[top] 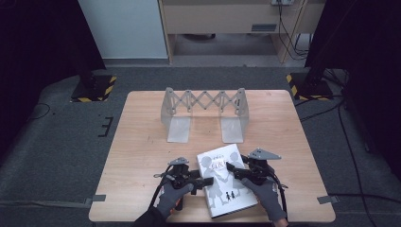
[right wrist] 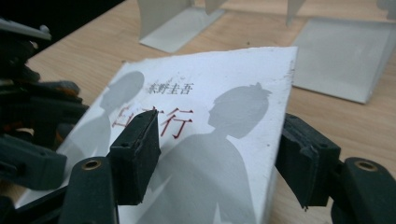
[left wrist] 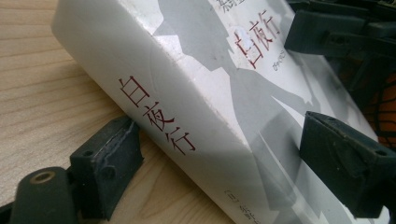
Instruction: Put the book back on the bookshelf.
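Nearest the table's front edge, right of centre, a thick white paperback book with grey silhouette figures and red characters on its cover (top: pixel 226 182) lies cover up on the light wooden table (top: pixel 142 142). A gloved hand (top: pixel 171 198) holds the left gripper (top: pixel 201 182) at the book's left long side, the spine side. In the left gripper view its fingers (left wrist: pixel 107 163) are spread: one black pad sits low on the table just beside the spine, the other sits over the cover; whether either presses the book I cannot tell. The spine (left wrist: pixel 159 116) carries red characters.

Another gloved hand (top: pixel 267 196) holds the right gripper (top: pixel 234 169), reaching over the book from its right long side. In the right gripper view its fingers (right wrist: pixel 137 149) are also spread, one pad over the cover near the red title, the other just off the book's right edge above the table. Contact cannot be confirmed. Each gripper carries a grey three-cornered plate on top.

Farther back, toward the table's far edge and centred, an expandable grey metal bookend rack with a scissor lattice (top: pixel 204 111) stands upright, well apart from the book. Its two flat base plates face the front edge.
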Demonstrator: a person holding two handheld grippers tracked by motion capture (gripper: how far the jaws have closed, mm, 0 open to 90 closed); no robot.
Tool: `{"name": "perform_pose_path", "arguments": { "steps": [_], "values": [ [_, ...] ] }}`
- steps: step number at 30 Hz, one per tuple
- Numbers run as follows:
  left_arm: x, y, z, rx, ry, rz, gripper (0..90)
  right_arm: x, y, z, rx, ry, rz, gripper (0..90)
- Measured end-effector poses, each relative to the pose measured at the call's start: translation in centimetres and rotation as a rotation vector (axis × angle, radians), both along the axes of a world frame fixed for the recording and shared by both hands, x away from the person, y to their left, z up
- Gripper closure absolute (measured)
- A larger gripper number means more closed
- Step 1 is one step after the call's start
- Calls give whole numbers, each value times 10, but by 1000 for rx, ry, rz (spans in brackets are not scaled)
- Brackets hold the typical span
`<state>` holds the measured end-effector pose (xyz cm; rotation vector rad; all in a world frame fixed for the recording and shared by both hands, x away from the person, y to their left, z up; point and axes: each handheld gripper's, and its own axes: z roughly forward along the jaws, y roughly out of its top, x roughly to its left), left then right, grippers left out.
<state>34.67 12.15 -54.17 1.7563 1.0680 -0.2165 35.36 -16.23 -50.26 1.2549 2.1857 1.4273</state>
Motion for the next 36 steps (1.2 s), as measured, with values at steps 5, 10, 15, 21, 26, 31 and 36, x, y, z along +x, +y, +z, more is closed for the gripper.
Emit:
{"name": "perform_pose_path", "arguments": {
  "steps": [5,10,15,21,26,31,36],
  "values": [
    [-1,-1,0,16,-10,7,137,0,-8,-10,-34,62,-18,328],
    [-1,-1,1,17,-10,7,137,2,-9,-15,36,137,-8,322],
    [1,-1,1,15,-7,0,137,4,-10,-17,64,150,-5,334],
    [2,-1,1,11,12,10,149,5,-9,-17,87,166,-17,360],
    [1,2,6,1,-3,25,171,6,-8,-12,121,159,-41,446],
    [1,8,18,-29,-41,50,240,4,-10,-5,171,122,-52,483],
    [-2,6,25,-75,-72,28,259,0,-8,1,232,73,-27,508]
  ]
}}
